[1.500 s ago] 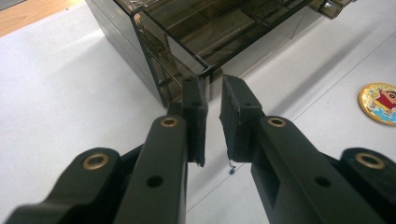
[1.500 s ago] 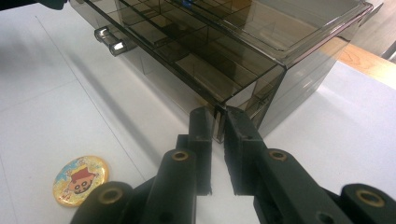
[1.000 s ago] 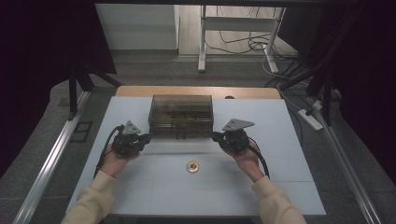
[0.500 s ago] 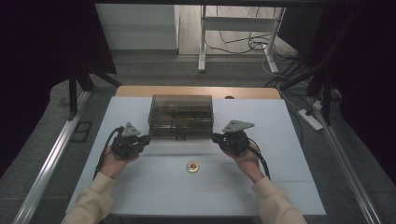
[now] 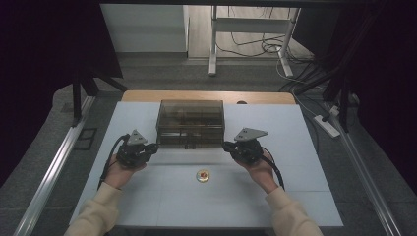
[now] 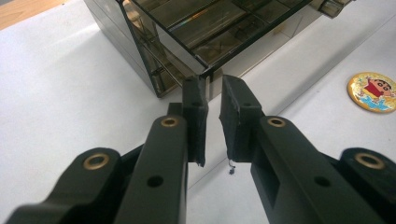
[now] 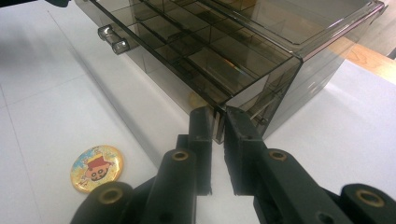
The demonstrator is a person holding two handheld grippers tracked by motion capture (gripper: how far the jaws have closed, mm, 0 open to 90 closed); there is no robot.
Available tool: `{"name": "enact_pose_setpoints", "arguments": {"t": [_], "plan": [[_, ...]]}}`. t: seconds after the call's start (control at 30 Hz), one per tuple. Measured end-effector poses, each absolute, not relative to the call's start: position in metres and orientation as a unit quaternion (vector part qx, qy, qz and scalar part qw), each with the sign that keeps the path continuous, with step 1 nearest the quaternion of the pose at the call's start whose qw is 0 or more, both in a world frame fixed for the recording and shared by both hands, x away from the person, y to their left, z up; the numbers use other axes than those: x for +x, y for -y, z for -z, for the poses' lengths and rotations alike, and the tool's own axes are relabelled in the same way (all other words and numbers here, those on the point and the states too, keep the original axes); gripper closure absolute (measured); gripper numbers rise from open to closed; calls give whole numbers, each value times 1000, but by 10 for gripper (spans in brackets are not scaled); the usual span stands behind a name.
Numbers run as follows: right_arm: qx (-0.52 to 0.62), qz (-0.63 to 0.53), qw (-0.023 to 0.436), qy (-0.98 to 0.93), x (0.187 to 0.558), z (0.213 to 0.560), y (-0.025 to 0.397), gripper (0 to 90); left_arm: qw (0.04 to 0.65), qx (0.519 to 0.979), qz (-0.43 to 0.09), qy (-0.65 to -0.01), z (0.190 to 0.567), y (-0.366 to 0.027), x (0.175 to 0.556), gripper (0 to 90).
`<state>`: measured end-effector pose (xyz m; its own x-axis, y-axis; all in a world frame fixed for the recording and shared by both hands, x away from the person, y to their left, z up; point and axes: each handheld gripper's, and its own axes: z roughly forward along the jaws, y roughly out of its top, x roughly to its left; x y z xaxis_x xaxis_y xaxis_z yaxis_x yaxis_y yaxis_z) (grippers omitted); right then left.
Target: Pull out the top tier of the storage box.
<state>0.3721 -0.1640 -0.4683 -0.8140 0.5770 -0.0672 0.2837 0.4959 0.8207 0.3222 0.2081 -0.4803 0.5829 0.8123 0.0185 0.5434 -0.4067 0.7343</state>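
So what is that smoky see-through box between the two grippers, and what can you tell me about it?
The drawer box looks like dark, smoke-tinted clear plastic, rectangular, sitting flat near the far middle of the white table. Its drawer is pulled partly out toward the person, showing rows of small divided compartments and a clear handle at the front. The left gripper and right gripper each sit at a front corner of the drawer, jaws nearly closed around its edge. A round cartoon badge lies apart, nearer the person.
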Motion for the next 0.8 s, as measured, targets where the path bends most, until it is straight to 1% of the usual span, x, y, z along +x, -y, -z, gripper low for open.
{"name": "enact_pose_setpoints", "arguments": {"t": [0.8], "plan": [[250,-435,166,-849,367,470,164,809,351,818,-190,-414,482,-209,318,789]]}}
